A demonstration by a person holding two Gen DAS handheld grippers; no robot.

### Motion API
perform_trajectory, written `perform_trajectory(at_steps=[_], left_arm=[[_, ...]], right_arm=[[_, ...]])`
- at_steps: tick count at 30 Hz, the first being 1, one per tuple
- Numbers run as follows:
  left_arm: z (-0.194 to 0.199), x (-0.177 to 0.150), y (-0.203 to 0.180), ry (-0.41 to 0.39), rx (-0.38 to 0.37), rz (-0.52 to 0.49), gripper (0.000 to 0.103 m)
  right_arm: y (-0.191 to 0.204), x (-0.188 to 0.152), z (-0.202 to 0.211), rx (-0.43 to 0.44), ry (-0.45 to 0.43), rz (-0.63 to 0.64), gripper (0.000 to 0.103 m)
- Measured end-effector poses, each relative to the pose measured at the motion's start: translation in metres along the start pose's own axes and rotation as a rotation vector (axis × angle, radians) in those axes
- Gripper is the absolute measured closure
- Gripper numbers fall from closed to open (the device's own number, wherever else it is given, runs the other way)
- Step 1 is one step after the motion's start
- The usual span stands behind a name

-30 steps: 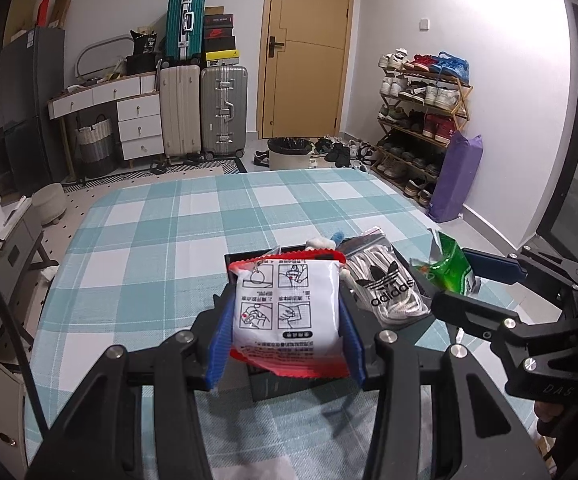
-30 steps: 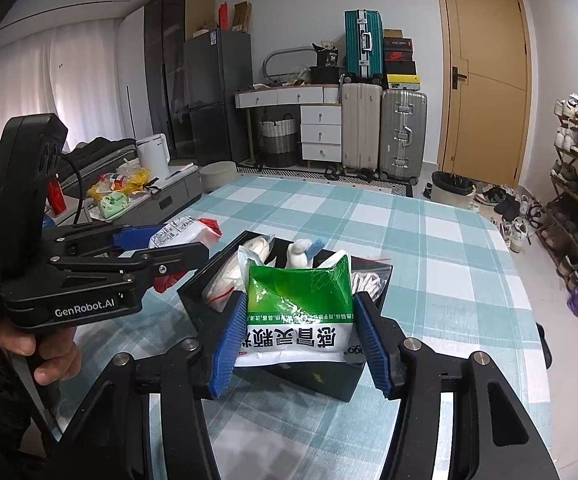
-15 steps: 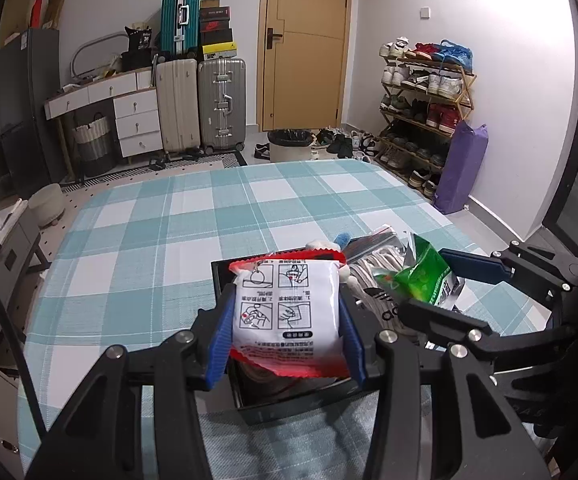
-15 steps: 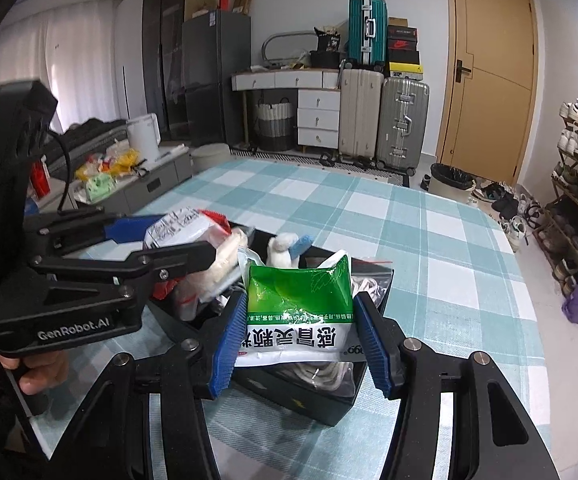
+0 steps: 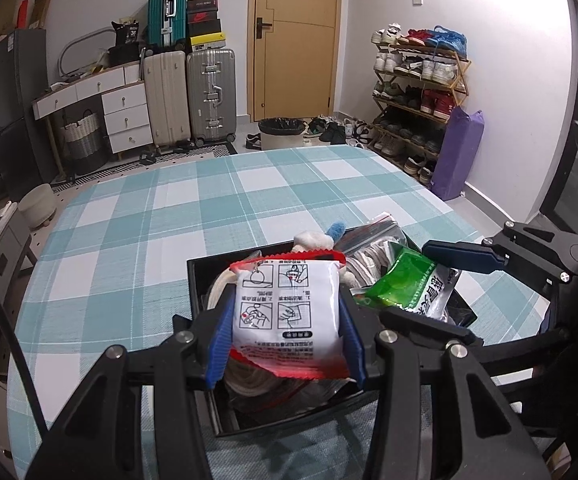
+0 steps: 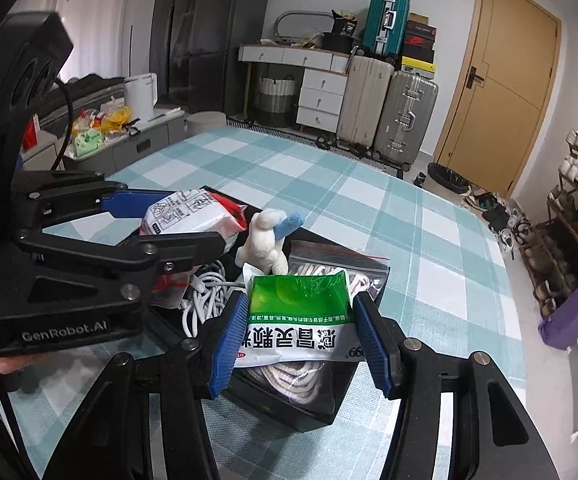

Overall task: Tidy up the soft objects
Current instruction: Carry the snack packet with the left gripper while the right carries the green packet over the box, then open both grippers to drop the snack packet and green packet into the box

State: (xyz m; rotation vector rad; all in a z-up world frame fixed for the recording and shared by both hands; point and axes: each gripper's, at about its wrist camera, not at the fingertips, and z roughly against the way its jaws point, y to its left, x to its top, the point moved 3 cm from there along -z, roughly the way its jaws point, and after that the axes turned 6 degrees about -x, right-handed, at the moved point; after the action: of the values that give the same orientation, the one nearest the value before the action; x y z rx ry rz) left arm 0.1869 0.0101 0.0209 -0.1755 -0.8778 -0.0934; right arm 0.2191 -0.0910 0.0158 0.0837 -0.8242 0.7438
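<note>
The box [image 5: 201, 280] sits on the worktop [image 5: 209, 208]. Over its left half hangs the left gripper [image 5: 287, 316] with a sachet [image 5: 289, 312] between its jaws; just to the right, the right gripper [image 6: 303, 332] holds a pouch [image 6: 301, 320] above the box. Behind both, a plush toy [image 6: 267, 240] stands in the box, a cable [image 6: 205, 292] coiled to its left.

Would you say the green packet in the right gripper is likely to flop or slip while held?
The green packet probably bends easily: its top edge looks crumpled. Its glossy film may slip, though the right gripper clamps both sides.
</note>
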Motion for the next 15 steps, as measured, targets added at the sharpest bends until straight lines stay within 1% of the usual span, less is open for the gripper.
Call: perform_trajectory(at_steps=[9,15], left_arm=[[-0.008,-0.001,-0.002,0.016,0.0,-0.016,0.056],[-0.011,-0.001,0.002,0.025,-0.006,-0.003,0.056]], right_arm=[[0.009,0.003,-0.012,0.033,0.009,0.059,0.048],[0.012,0.005,-0.018,0.044,0.008,0.077,0.048]])
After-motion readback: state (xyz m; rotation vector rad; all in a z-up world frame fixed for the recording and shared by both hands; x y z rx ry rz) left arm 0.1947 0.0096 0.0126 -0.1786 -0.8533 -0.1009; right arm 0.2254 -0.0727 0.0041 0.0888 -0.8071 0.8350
